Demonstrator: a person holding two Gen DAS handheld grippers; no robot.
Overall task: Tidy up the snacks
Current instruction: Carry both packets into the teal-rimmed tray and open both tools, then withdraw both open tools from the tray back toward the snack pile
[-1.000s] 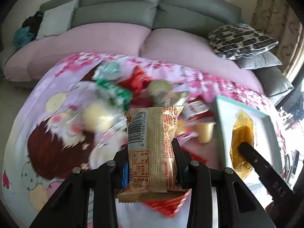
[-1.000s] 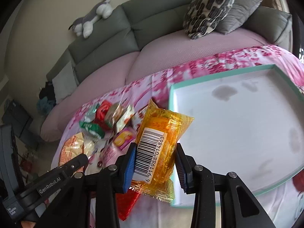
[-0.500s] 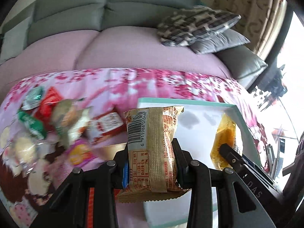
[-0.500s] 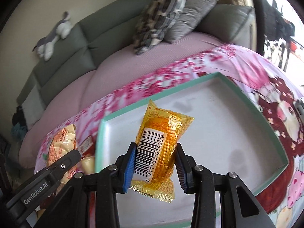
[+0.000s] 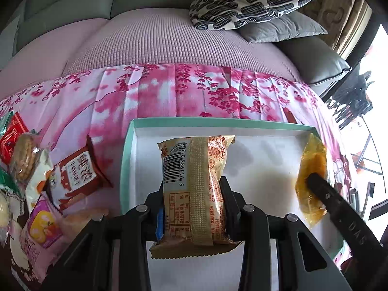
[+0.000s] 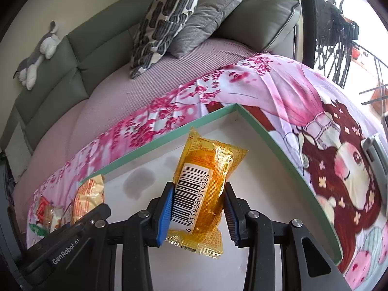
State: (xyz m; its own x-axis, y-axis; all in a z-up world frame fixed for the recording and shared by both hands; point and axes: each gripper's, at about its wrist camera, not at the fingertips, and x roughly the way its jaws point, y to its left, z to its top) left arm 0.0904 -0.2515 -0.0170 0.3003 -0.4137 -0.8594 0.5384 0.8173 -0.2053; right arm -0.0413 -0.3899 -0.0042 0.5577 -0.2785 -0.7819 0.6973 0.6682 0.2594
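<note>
Both grippers, left gripper (image 5: 194,201) and right gripper (image 6: 198,208), clamp snack packets above the tray (image 5: 126,160); lower each before releasing, well apart inside it.

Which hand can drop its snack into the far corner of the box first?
Probably the right gripper: its orange packet hangs near the box's far corner. The left gripper's tan packet hangs over the box's left side.
</note>
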